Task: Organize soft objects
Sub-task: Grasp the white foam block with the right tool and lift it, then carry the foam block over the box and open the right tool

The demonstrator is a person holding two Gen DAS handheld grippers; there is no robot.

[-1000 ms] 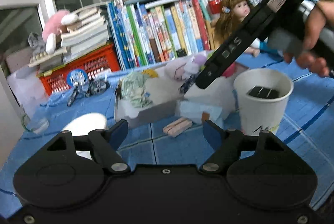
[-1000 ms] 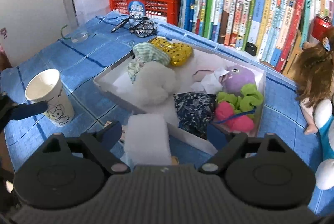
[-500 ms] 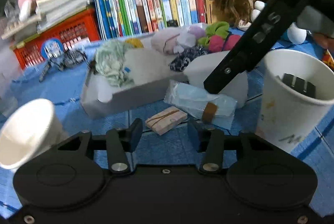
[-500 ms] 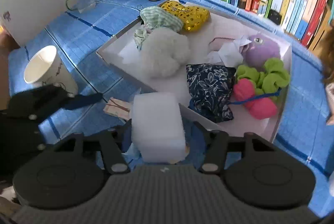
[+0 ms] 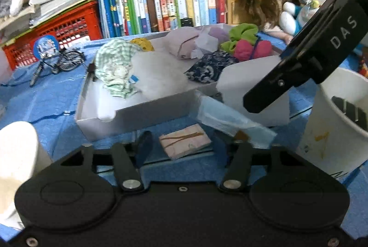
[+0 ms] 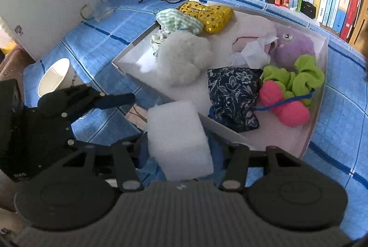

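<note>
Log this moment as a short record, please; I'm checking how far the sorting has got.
right gripper: jaws just closed, pads on the white foam block
left gripper: jaws just narrowed, open around the banded packet
surface: blue cloth
in tray: fluffy ball, floral pouch, purple plush
outside tray: foam block, banded packet, blue packet

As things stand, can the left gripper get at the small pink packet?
Probably yes. The pink packet lies flat on the cloth just ahead of the left gripper, roughly centred between its jaws. The blue pouch crowds its right side.
</note>
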